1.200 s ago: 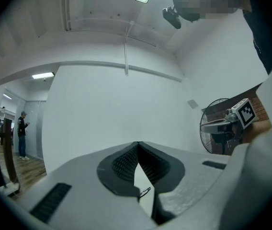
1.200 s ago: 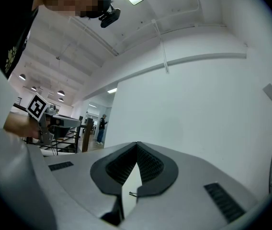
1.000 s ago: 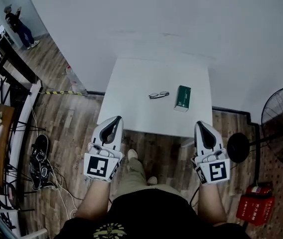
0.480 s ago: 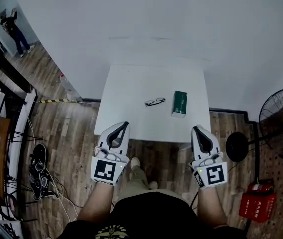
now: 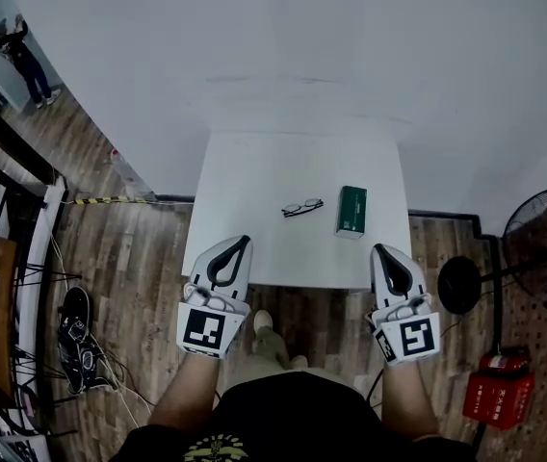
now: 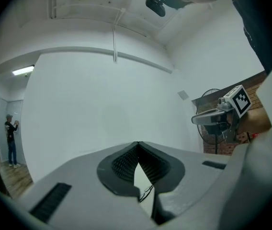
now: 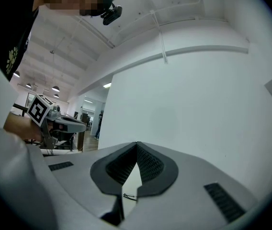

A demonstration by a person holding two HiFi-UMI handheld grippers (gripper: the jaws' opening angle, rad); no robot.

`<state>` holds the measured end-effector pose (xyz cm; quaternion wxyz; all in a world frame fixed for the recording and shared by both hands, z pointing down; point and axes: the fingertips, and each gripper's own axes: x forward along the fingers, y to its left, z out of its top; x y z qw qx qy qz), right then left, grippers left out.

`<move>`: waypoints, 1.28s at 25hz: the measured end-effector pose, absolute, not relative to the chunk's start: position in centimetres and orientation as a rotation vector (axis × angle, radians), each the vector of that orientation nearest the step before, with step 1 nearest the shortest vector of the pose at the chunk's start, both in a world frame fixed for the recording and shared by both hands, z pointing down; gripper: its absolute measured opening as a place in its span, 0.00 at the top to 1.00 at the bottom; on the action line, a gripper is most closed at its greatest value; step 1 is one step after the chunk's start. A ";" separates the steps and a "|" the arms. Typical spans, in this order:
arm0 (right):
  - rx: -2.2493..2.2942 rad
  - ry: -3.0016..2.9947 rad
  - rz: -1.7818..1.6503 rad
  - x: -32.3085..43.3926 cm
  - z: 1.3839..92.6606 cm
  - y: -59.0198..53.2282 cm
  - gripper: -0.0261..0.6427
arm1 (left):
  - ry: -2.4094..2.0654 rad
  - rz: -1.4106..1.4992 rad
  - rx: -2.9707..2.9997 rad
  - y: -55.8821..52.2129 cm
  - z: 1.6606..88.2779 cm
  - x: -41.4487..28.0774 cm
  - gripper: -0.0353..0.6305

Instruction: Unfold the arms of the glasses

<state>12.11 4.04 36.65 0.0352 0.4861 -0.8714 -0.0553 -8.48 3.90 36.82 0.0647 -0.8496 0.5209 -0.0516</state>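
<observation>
**Q:** What is on the left?
**A:** The left gripper [image 5: 245, 241] hovers at the table's [image 5: 245, 176] near edge, toward its left corner, with its jaws pressed together on nothing

**Q:** And the glasses?
**A:** The glasses [image 5: 302, 207] lie near the table's middle, apparently folded, just left of a green box [image 5: 351, 210] and not touching it. They look light, thin and easily bent. Steady the front frame beside a hinge, then ease each arm outward

**Q:** The right side?
**A:** The right gripper [image 5: 378, 249], also closed and empty, is at the near right corner. There is bare tabletop left of and behind the glasses, while the box crowds their right. A fan [image 5: 543, 248] stands beyond the right edge
</observation>
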 end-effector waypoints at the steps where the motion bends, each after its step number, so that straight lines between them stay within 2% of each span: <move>1: 1.497 -2.675 -0.167 12.0 36.7 3.4 0.97 | 1.566 -0.157 -2.568 3.3 36.9 -8.6 0.94; 32: 1.690 -2.508 -0.219 5.4 35.0 -9.9 0.97 | 1.290 -0.089 -2.712 -13.1 35.7 -13.6 0.94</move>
